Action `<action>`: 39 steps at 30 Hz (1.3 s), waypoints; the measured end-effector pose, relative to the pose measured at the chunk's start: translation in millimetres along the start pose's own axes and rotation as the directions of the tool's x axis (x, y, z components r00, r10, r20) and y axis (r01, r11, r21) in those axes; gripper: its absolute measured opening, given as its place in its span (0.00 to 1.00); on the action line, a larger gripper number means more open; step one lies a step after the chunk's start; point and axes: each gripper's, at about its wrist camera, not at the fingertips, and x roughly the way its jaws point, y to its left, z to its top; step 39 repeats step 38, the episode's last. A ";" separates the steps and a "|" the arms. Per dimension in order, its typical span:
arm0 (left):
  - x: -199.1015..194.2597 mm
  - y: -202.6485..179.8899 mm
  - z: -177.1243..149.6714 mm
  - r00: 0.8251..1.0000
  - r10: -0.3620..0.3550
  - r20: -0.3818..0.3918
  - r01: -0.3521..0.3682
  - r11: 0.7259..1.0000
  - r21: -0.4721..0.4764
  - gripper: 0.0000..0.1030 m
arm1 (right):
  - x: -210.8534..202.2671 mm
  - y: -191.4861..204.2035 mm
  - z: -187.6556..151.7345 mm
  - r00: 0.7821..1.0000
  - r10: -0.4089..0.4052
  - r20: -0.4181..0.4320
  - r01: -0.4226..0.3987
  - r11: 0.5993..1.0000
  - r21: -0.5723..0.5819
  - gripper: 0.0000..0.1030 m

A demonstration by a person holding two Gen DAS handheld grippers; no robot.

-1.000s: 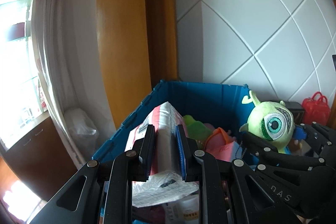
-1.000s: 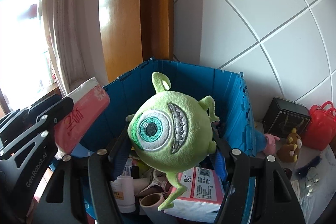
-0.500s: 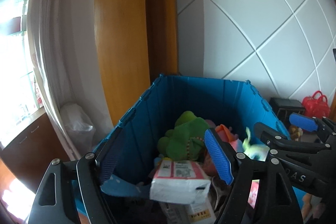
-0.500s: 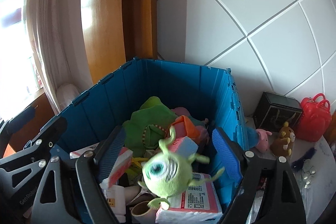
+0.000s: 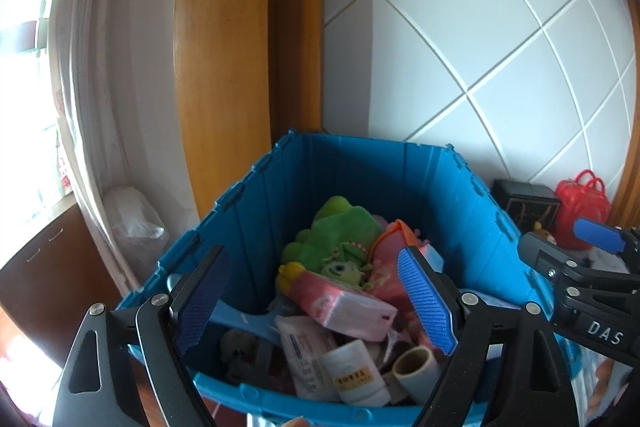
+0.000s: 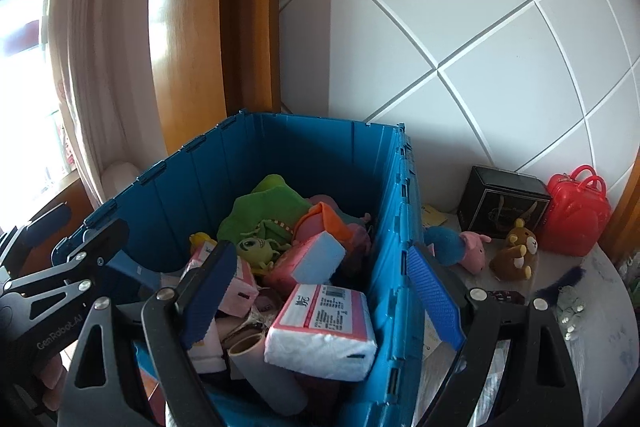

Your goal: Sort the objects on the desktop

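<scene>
Now both grippers, left (image 5: 316, 301) and right (image 6: 322, 291), spread empty fingers over the crowded blue crate (image 6: 396, 211), toys (image 6: 514, 251) beside

Left claw (image 5: 316, 301) wide open, empty, above blue crate (image 5: 360, 163); pink tissue pack (image 5: 340, 303) lying inside.

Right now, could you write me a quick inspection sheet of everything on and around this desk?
Surface: pale tabletop right of the blue crate.
Job's things: one-eyed green plush, pink tissue packs, cardboard tube and white bottle lie inside the crate.
Clutter: pink pig plush, brown bear plush, black box and red toy suitcase stand outside the crate.
Grippers: left gripper open, empty; right gripper open, empty; both above the crate.
Cables: nothing seen.
Surroundings: white tiled wall, wooden frame, curtain.
</scene>
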 end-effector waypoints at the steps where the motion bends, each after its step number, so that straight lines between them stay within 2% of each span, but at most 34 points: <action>1: -4.2 -4.0 -2.7 1.000 -0.007 0.001 0.007 1.000 0.003 0.84 | -6.6 -3.7 -3.5 1.000 -0.004 0.005 0.004 1.000 0.000 0.85; 6: -27.8 -30.5 -13.7 0.998 -0.060 0.000 0.060 0.998 0.018 0.84 | -46.3 -35.7 -23.6 0.999 -0.029 0.030 0.029 1.000 0.010 0.85; 12: -70.1 -87.8 -35.9 0.994 -0.113 -0.010 0.114 0.993 0.036 0.85 | -102.8 -98.7 -65.0 0.996 -0.083 0.043 0.081 0.996 0.045 0.85; 14: -86.3 -108.0 -47.5 0.991 -0.134 -0.008 0.134 0.991 0.028 0.85 | -117.6 -123.7 -82.8 0.994 -0.107 0.028 0.106 0.993 0.055 0.85; 18: -112.8 -147.8 -71.2 0.992 -0.120 -0.031 0.120 0.993 0.006 0.85 | -144.2 -170.9 -122.3 0.993 -0.118 -0.018 0.119 0.990 0.070 0.85; 22: -136.2 -188.9 -99.1 0.991 -0.107 -0.085 0.111 0.993 0.039 0.85 | -163.6 -204.3 -156.4 0.992 -0.109 -0.070 0.114 0.990 0.077 0.85; 27: -166.2 -215.0 -117.1 0.988 -0.107 -0.112 0.115 0.991 0.064 0.85 | -185.1 -223.1 -180.4 0.989 -0.100 -0.110 0.111 0.989 0.099 0.85; 39: -204.6 -221.9 -118.4 0.992 -0.120 -0.047 0.124 0.987 0.103 0.85 | -222.5 -227.0 -198.1 0.987 -0.131 -0.097 0.145 0.979 0.145 0.85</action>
